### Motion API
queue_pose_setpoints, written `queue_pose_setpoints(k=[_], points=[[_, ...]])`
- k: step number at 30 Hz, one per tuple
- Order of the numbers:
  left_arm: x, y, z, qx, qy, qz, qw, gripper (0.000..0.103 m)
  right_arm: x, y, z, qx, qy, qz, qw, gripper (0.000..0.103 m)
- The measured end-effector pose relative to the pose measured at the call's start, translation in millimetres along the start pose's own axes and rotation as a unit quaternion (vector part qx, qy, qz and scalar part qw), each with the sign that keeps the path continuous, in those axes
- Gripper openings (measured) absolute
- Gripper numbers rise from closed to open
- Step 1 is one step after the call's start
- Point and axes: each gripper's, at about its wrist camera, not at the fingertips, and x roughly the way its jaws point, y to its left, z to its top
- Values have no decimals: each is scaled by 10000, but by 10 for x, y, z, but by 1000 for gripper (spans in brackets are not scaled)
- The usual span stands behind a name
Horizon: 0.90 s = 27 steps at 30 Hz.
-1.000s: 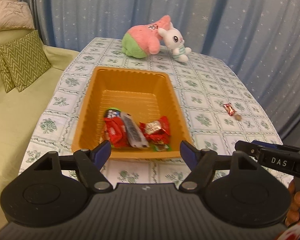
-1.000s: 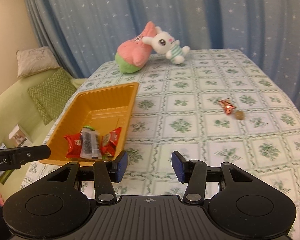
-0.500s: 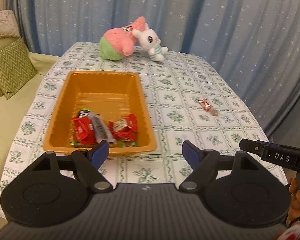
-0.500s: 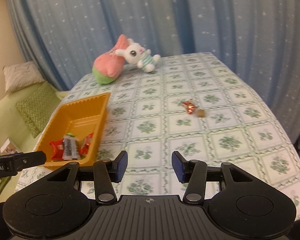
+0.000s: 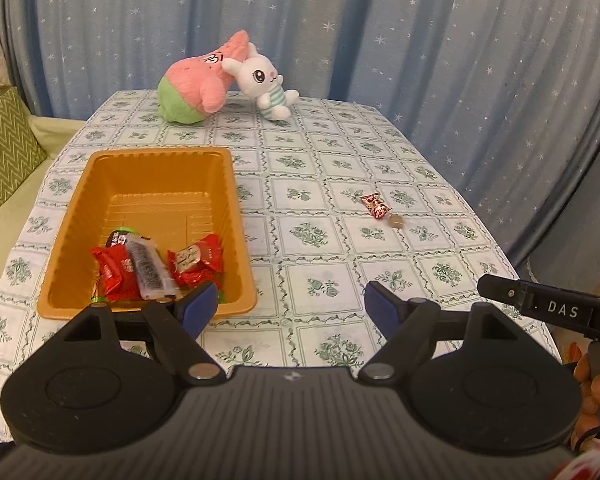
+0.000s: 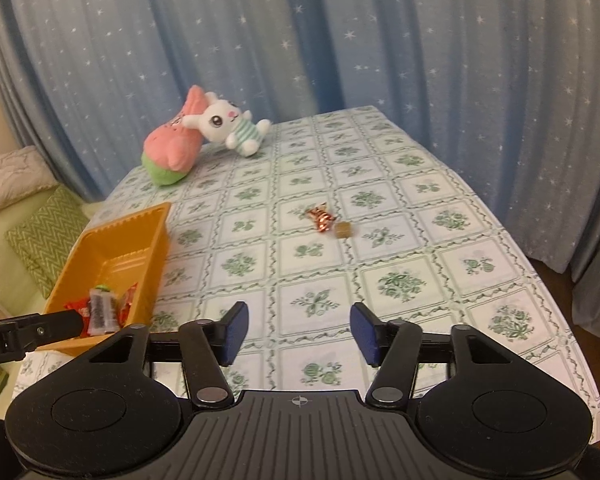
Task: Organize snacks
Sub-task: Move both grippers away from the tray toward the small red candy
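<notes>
An orange tray (image 5: 80, 184) (image 6: 116, 228) sits on the left of the table and holds several wrapped snacks (image 5: 156, 266) (image 6: 102, 308). A red wrapped candy (image 5: 375, 205) (image 6: 319, 217) and a small brown cube (image 5: 395, 222) (image 6: 343, 230) lie loose on the tablecloth to the tray's right. My left gripper (image 5: 290, 308) is open and empty above the table's near edge, just right of the tray's near corner. My right gripper (image 6: 299, 334) is open and empty above the near table, short of the loose candy.
A pink and green plush (image 5: 196, 84) (image 6: 172, 148) and a white bunny plush (image 5: 262, 80) (image 6: 228, 126) lie at the far end of the table. Blue curtains hang behind. A green sofa with cushions (image 5: 0, 152) (image 6: 40, 236) is at the left.
Both grippers have swung to the right and pulled back. The tray has shifted left in both views and the loose candy sits nearer the middle. Both stay open.
</notes>
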Motion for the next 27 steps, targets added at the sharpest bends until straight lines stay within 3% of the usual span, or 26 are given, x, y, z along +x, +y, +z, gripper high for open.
queue_pose_setpoints(k=[21,27], points=[[383,-558,173,662,-310,-161,9972,78,180,-446,94,286,3,-255,9993,60],[608,-608,246,685,34,-123,9976,78,335,-581,159,274,-49,-342,9990,60]])
